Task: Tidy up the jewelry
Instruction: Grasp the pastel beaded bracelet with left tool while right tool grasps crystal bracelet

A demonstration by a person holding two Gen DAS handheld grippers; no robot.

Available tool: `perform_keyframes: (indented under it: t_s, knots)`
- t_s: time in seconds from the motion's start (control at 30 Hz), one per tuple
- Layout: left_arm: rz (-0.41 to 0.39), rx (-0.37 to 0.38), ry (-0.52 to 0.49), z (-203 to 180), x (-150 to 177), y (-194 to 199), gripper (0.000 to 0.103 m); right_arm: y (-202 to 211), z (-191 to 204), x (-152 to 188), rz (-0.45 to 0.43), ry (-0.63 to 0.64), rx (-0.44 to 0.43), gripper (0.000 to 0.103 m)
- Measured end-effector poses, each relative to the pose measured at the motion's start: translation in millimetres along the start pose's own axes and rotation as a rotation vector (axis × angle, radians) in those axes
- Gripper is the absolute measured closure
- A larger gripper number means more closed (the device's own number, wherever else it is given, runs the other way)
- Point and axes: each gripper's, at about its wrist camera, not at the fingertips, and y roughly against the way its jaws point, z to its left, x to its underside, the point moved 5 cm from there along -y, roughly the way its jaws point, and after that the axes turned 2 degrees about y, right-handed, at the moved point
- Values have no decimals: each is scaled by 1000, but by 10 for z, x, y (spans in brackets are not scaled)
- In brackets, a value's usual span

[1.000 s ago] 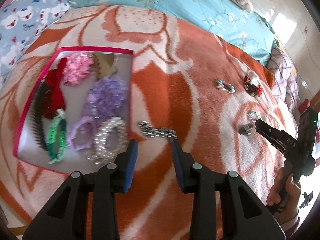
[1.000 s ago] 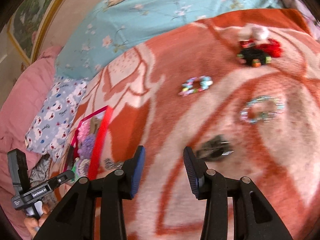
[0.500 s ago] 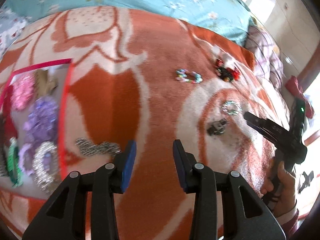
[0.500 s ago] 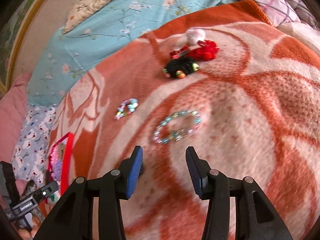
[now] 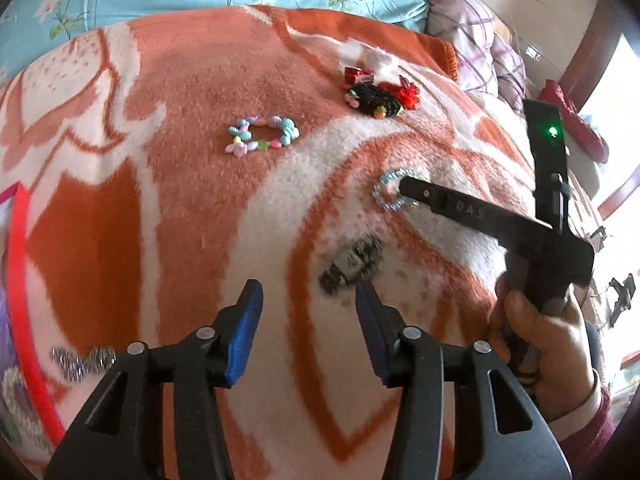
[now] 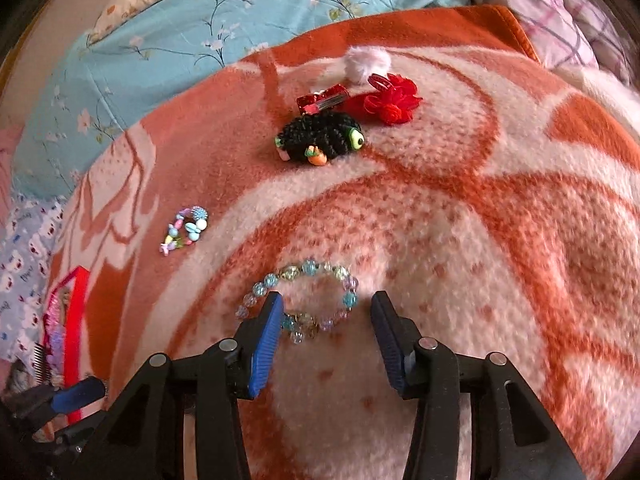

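As 2 claws worked an orange blanket [image 6: 460,240] on the bed, the right claw [image 6: 326,334] hung released over a beaded bracelet [image 6: 304,304], needing centering first, while the left claw [image 5: 308,330], jaws just widening, neared a dark clip [image 5: 352,262].

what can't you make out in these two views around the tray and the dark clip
- Tray: left wrist view, cut off by the left edge; only its red rim and slivers of contents show.
- Dark clip: left wrist view, motion-blurred; its type is unclear.
- Beaded bracelet: right wrist view, its near left part is hidden behind the right gripper fingers.
- Tray contents: right wrist view, too small.
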Motion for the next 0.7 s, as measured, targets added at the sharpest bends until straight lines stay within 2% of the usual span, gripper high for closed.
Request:
perform_keyframes:
  t_s: [0.07, 0.1, 0.27, 0.33, 0.47, 0.53, 0.63, 0.7]
  knots:
    - [2, -4, 23, 75, -112, -66, 54, -9, -1, -18, -7, 14, 23, 81]
    - [1, -8, 39, 125, -176, -103, 54, -14, -16, -22, -8, 8, 21, 96]
    - [-7, -53, 97, 364, -540, -344, 53, 67, -44, -47, -32, -24, -32, 96]
    - [-3, -68, 107, 415, -651, -457, 47, 99, -55, -66, -36, -46, -72, 96]
    - [15, -67, 128, 480, -896, -714, 42, 138, -54, -113, -48, -79, -125, 96]
    - [32, -55, 145, 498, -988, -817, 32, 146, -29, -128, -50, -82, -146, 96]
    - [40, -43, 149, 467, -1134, -997, 31, 120, 20, -133, -43, -79, -170, 96]
    - [46, -76, 130, 442, -1173, -1091, 31, 109, 48, -114, -38, -80, -190, 96]
